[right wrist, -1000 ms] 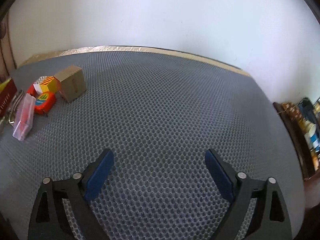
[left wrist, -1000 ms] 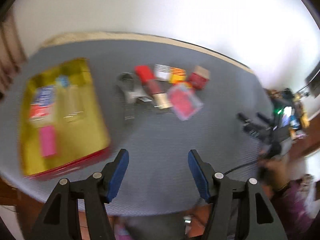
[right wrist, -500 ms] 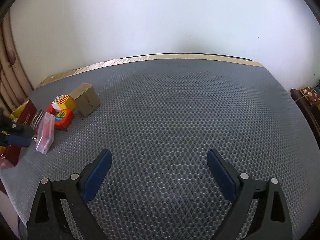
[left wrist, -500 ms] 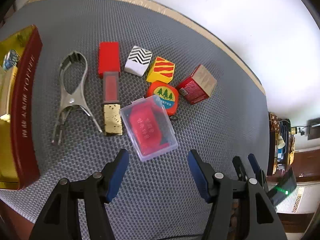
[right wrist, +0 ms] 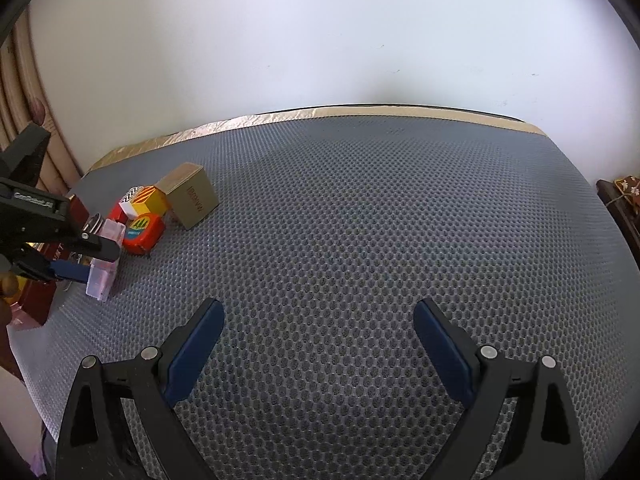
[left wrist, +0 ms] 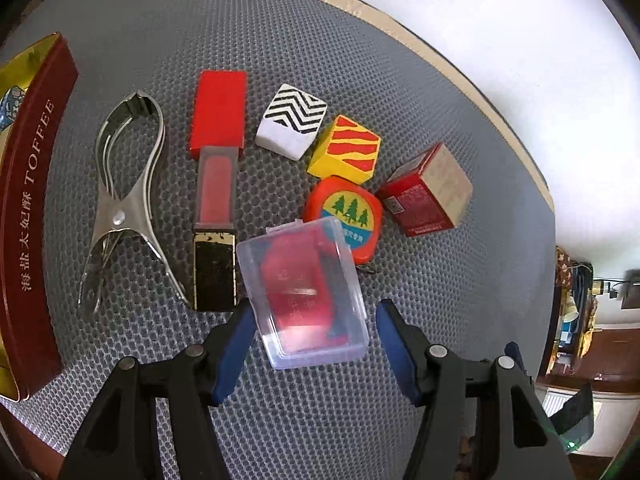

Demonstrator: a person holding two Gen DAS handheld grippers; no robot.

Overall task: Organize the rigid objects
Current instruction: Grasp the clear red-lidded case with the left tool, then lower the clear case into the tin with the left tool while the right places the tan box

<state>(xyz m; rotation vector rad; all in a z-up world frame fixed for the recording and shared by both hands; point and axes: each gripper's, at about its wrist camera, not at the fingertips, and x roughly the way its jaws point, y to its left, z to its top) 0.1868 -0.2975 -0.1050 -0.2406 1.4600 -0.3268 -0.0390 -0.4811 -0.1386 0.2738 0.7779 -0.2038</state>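
Observation:
My left gripper (left wrist: 316,344) is open, its fingers either side of the near end of a clear plastic case (left wrist: 302,292) with a red insert; contact cannot be told. Beyond it lie an orange tape measure (left wrist: 346,216), a yellow-red cube (left wrist: 346,150), a zigzag white cube (left wrist: 292,120), a red-tan box (left wrist: 426,196), a red lipstick-like case (left wrist: 216,184) and a metal clamp (left wrist: 120,196). A red toffee tin (left wrist: 28,208) is at the left. My right gripper (right wrist: 316,344) is open and empty over bare mat; the cluster (right wrist: 148,220) is far left.
The grey honeycomb mat (right wrist: 360,240) covers the table, with a tan edge strip and a white wall behind. The left gripper (right wrist: 68,252) shows in the right wrist view at the left edge. Cluttered furniture (left wrist: 576,320) stands beyond the table's right side.
My left gripper has moved forward and down toward the objects, so the clear case now lies between its fingers. The right gripper's view has turned slightly; it stays open.

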